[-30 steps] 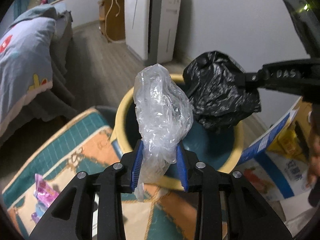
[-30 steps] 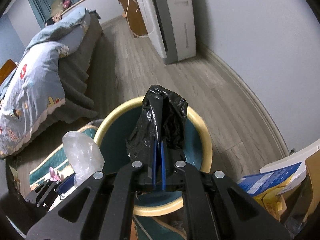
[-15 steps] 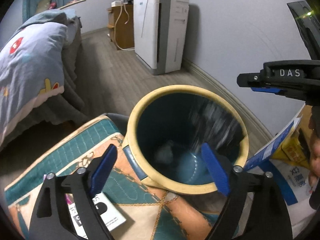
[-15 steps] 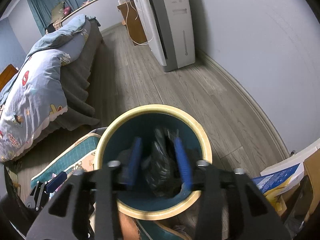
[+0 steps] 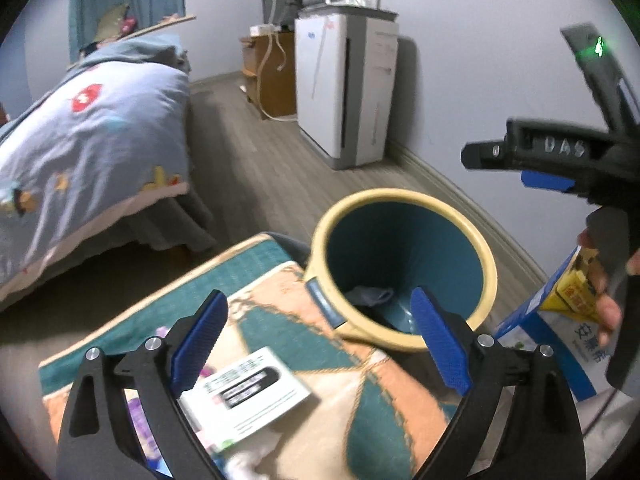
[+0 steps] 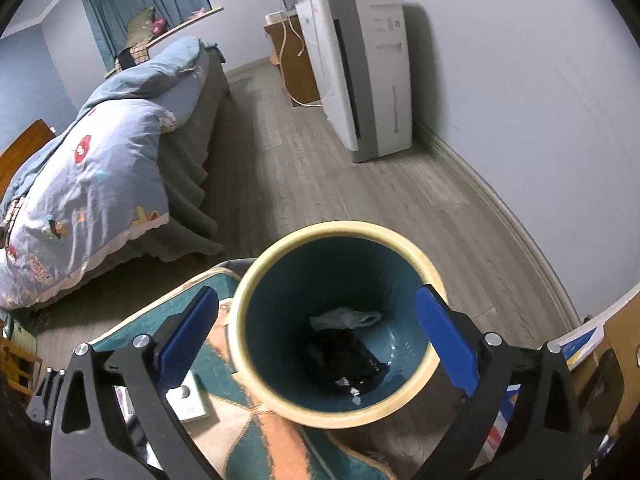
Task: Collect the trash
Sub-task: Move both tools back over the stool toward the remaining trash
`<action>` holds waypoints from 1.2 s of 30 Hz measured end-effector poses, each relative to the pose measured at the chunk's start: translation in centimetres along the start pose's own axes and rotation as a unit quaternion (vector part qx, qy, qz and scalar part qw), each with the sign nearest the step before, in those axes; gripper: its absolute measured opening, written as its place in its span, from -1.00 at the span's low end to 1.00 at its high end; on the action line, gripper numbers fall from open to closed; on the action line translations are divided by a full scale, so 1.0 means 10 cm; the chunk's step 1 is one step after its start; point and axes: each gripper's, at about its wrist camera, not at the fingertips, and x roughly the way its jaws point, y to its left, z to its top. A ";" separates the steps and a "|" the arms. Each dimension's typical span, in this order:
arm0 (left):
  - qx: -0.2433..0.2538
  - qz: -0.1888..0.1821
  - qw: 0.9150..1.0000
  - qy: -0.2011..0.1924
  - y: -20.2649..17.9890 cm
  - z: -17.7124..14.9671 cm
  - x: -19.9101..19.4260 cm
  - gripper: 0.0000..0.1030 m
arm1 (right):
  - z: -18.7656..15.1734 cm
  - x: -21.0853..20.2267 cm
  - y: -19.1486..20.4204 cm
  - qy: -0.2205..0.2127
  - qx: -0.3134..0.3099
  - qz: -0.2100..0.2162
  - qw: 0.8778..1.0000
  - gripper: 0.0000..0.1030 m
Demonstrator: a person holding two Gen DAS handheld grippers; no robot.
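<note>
A teal waste bin with a cream rim [image 5: 486, 258] [image 6: 256, 276] stands on the floor beside a patterned mat. Inside it lie a black plastic bag [image 6: 346, 360] and a crumpled clear plastic bag [image 6: 344, 317] [image 5: 370, 295]. My left gripper [image 5: 320, 344] is open and empty, low over the mat just left of the bin. My right gripper [image 6: 318, 340] is open and empty, straight above the bin mouth; it also shows in the left wrist view [image 5: 544, 164] at the upper right. A white printed packet [image 5: 250, 394] and purple wrappers [image 5: 138, 420] lie on the mat.
A teal and orange patterned mat [image 5: 360, 408] [image 6: 256, 440] lies under the grippers. A blue and yellow carton [image 5: 560, 320] stands right of the bin. A bed with a blue quilt [image 6: 92, 176] is at left. A white appliance [image 6: 364, 68] and wooden cabinet [image 5: 272, 72] stand by the wall.
Both grippers opened and dropped their bags into the bin: the left let go the clear bag, the right the black bag. Both have since drawn back slightly.
</note>
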 end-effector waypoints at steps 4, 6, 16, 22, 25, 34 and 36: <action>-0.016 0.019 1.000 -0.017 0.23 -0.08 -0.40 0.81 | -0.09 -0.07 0.15 0.011 0.002 0.023 1.000 0.89; -0.024 0.026 0.999 -0.023 0.35 -0.13 -0.56 0.82 | -0.12 -0.11 0.24 0.014 -0.001 0.033 0.999 0.89; -0.088 0.097 0.991 -0.019 1.07 -0.62 -1.25 0.84 | -0.43 -0.29 0.85 0.025 -0.034 0.063 0.997 0.89; -0.117 0.122 0.985 -0.014 1.34 -0.96 -1.53 0.84 | -0.66 -0.36 1.23 0.034 -0.060 0.077 0.995 0.89; -0.128 0.131 0.983 -0.008 1.46 -1.12 -1.61 0.84 | -0.77 -0.39 1.38 0.037 -0.078 0.078 0.993 0.89; -0.142 0.158 0.977 0.032 1.78 -1.47 -1.50 0.84 | -1.08 -0.28 1.59 0.070 -0.080 0.083 0.991 0.89; -0.148 0.157 0.976 0.040 1.84 -1.54 -1.46 0.84 | -1.14 -0.23 1.65 0.078 -0.086 0.079 0.990 0.89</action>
